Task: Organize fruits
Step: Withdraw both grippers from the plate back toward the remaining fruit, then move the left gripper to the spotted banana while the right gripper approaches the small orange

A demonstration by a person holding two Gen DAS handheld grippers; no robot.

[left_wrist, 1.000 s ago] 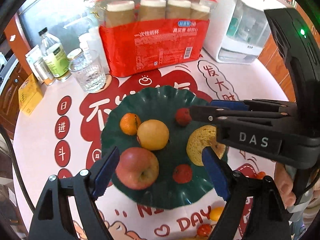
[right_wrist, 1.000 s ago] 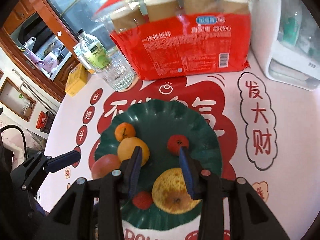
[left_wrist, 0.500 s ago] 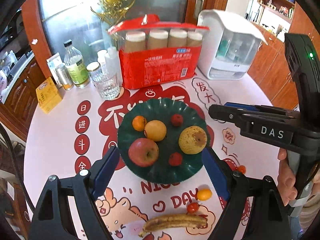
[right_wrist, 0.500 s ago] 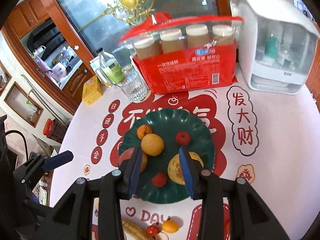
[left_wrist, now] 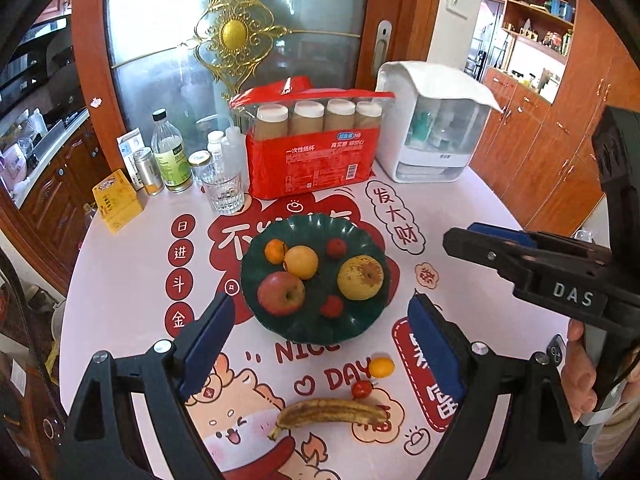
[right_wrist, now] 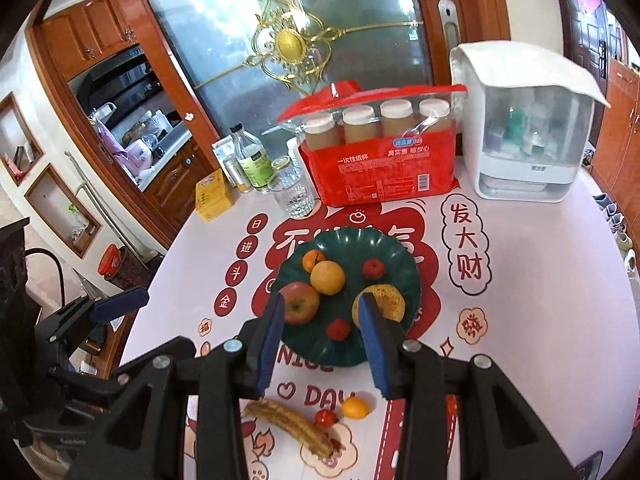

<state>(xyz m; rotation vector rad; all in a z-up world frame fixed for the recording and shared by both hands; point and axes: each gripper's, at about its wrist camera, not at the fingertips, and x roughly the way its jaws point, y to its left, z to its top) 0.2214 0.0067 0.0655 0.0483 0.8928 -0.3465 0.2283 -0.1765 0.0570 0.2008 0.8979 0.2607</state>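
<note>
Above the round table (left_wrist: 120,288) both grippers now hang higher and farther back than a second ago; then the green plate (left_wrist: 360,320) filled most of each view, now it looks small and the banana (left_wrist: 332,412), which was out of the left view before, lies in sight in front of it. The left gripper (left_wrist: 320,344) has just been opening further; its jaws stand wide with nothing between them. The right gripper (right_wrist: 322,340) keeps the same narrow gap as before, and it holds nothing.

On the plate I count six fruits: one red apple (left_wrist: 281,293), one orange (left_wrist: 301,262), one small tangerine (left_wrist: 275,251), one spotted yellow pear (left_wrist: 360,278) and two small red fruits (left_wrist: 336,247). None of them has changed place on the plate. On the tablecloth near the plate lie three more: the one banana, one cherry tomato (left_wrist: 362,389) touching or almost touching it, and one small yellow-orange fruit (left_wrist: 381,367) just beside the tomato.

Behind the plate stand one red pack of paper cups (left_wrist: 312,160), with four stacks showing, one drinking glass (left_wrist: 224,192), one white cabinet-like box (left_wrist: 432,128), one yellow box (left_wrist: 117,200), and some bottles and jars whose number I cannot tell surely. A person's hand (left_wrist: 580,376) grips the handle of the right gripper at the right edge of the left view.
</note>
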